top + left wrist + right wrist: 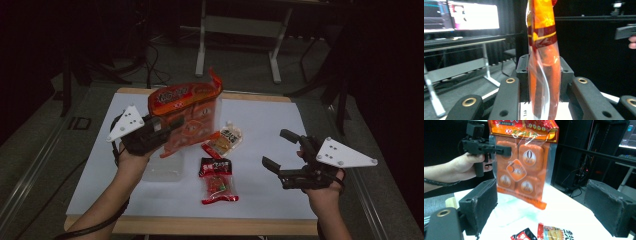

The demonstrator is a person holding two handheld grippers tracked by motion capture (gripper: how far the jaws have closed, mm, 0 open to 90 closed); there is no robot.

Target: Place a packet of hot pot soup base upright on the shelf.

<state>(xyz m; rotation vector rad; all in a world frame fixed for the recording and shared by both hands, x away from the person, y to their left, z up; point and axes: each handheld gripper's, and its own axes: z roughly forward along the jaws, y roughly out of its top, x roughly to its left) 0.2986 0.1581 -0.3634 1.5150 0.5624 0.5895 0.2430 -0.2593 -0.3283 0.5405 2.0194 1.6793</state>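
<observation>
Left tool: my left tool (167, 126) is pinched onto the big orange bag (186, 120). In the left gripper view the bag (544, 62) stands up thin between the two black jaws, and they squeeze it.

Big orange bag: I hold it up off the counter (280, 125), standing almost straight. It has a clear part with small orange packs inside. In the right gripper view I see its flat front (524, 167), with the left tool (504, 151) biting one side edge.

Right tool: my right tool (282, 150) is open wide, with nothing in it. It sits well away from the orange bag, on the far side of the snacks. In the right gripper view its two pads stand far apart, one at each side.

Small snacks: a pale snack pack (227, 139) lies on the counter just beside the bottom of the orange bag. A red snack pack (217, 180) lies a bit farther from the bag, closer to me. They show at the bottom of the right gripper view too, under the bag.

Clear bag: a clear plastic bag (162, 170) lies flat on the counter, right under the orange bag and my left hand.
</observation>
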